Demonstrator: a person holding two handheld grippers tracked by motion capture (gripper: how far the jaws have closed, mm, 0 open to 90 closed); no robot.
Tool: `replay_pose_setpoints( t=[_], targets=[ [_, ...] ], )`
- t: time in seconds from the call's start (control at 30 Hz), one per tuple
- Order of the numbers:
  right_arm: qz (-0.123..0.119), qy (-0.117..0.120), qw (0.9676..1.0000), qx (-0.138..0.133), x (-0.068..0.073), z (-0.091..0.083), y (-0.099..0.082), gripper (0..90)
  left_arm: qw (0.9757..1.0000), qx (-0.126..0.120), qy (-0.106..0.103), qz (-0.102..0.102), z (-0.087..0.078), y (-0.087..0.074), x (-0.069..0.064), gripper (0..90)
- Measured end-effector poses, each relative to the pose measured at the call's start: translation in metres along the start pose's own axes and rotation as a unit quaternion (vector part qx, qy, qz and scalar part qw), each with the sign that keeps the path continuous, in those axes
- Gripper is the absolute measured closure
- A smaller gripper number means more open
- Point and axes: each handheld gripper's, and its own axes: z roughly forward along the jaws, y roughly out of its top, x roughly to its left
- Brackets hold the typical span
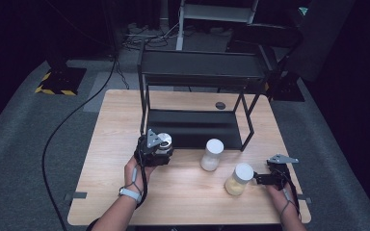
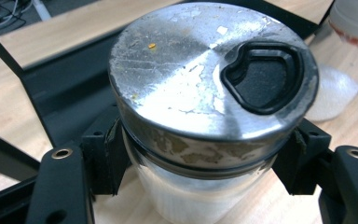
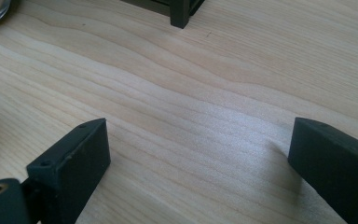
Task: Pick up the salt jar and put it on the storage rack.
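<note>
Left gripper (image 2: 200, 154) clamped on the jar with the metal lid (image 2: 212, 70), pads pressing the glass just under the lid's rim from both sides, jar upright between the fingers, long axis vertical. Seen from above, held just in front of the black shelf rack (image 1: 192, 70), near the lower shelf's front edge, so probably bound for that shelf, straight ahead of the fingertips. Left forearm reaching forward, wrist roughly level. Right gripper (image 3: 198, 158) open over bare wooden table (image 3: 205, 84), nothing between the fingers; yellow-filled jar (image 1: 238, 179) just beside its tips, white-lidded jar (image 1: 212, 154) farther off.
</note>
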Motion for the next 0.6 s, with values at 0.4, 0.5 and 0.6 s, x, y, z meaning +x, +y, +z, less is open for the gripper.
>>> replay_pose_setpoints(
  t=[0.4, 0.5, 0.6],
  targets=[
    [-0.001, 0.001, 1.0000, 0.000, 0.000, 0.000, 0.000, 5.4, 0.9999, -0.007, -0.008, -0.004, 0.009, 0.022, 0.017, 30.4],
    [-0.001, 0.001, 1.0000, 0.000, 0.000, 0.000, 0.000, 5.4, 0.9999, -0.007, -0.007, -0.006, 0.013, 0.026, 0.019, 30.5],
    [-0.002, 0.003, 1.0000, 0.000, -0.001, 0.000, 0.000, 5.3, 0.9999, -0.007, -0.005, -0.005, 0.016, 0.031, 0.022, 30.4]
  ],
)
